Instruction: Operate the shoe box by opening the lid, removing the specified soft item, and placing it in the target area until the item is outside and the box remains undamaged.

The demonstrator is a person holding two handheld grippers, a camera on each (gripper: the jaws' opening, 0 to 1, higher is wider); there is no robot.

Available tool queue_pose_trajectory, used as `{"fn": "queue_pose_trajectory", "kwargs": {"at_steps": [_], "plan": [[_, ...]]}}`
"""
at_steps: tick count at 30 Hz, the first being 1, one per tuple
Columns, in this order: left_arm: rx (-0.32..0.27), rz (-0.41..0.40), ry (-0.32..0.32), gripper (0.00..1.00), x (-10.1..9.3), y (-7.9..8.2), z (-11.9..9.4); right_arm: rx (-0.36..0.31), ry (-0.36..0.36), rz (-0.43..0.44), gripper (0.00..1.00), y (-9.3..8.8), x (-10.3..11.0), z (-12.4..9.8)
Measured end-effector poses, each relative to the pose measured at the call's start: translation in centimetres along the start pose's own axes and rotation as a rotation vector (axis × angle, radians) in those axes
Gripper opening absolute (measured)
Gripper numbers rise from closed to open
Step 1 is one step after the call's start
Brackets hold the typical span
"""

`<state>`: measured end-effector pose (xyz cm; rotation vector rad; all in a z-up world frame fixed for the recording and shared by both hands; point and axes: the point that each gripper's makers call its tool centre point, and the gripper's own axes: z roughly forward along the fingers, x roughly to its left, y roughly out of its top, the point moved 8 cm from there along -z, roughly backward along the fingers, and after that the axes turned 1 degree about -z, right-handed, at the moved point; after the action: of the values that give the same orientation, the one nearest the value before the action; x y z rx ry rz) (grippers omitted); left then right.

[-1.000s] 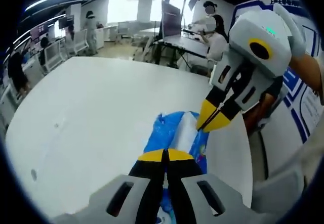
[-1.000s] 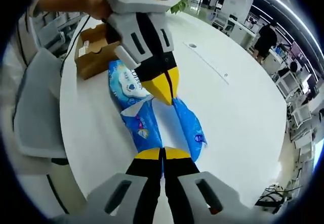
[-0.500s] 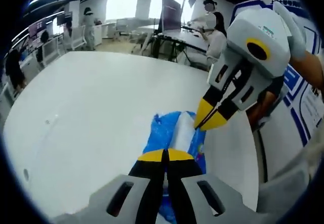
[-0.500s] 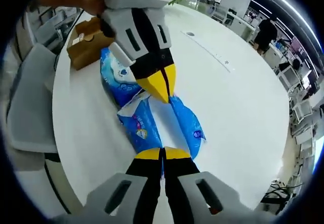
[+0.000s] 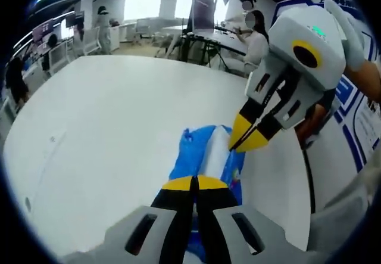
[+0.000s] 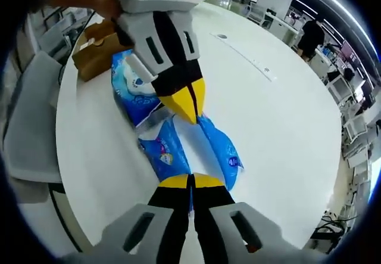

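A blue soft pack [image 6: 178, 142] is seen lying on the white table [image 6: 280, 133], outside the brown shoe box [image 6: 95, 52], which stands near the table edge beyond the pack's far end in the right gripper view. The pack's long axis is laid roughly along the line between the two grippers: in the right gripper view it runs from the right gripper [image 6: 191, 182] at the bottom up and to the left toward the box, and in the left gripper view the pack [image 5: 208, 157] runs from the left gripper [image 5: 193, 183] upward.

The yellow tips of the left gripper are seen pressed together at one end of the pack's plastic wrap, and appear clamped on it. The right gripper's tips are likewise closed together on the opposite end of the wrap. In the left gripper view, the right gripper [image 5: 244, 139] is seen coming down from the upper right, its tips touching the pack's pale middle strip. In the right gripper view, the left gripper [image 6: 186, 112] is seen from above, its tips closed over the pack's middle.

People and desks are visible beyond the table.
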<state>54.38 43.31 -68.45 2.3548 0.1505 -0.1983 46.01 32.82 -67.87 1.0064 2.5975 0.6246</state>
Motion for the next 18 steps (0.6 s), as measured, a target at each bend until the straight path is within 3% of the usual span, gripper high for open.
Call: {"fn": "queue_pose_trajectory", "kwargs": {"at_steps": [18], "plan": [[0.009, -0.005, 0.001, 0.0, 0.19, -0.32, -0.33, 0.005, -0.008, -0.022, 0.0, 0.36, 0.27, 0.26]]}}
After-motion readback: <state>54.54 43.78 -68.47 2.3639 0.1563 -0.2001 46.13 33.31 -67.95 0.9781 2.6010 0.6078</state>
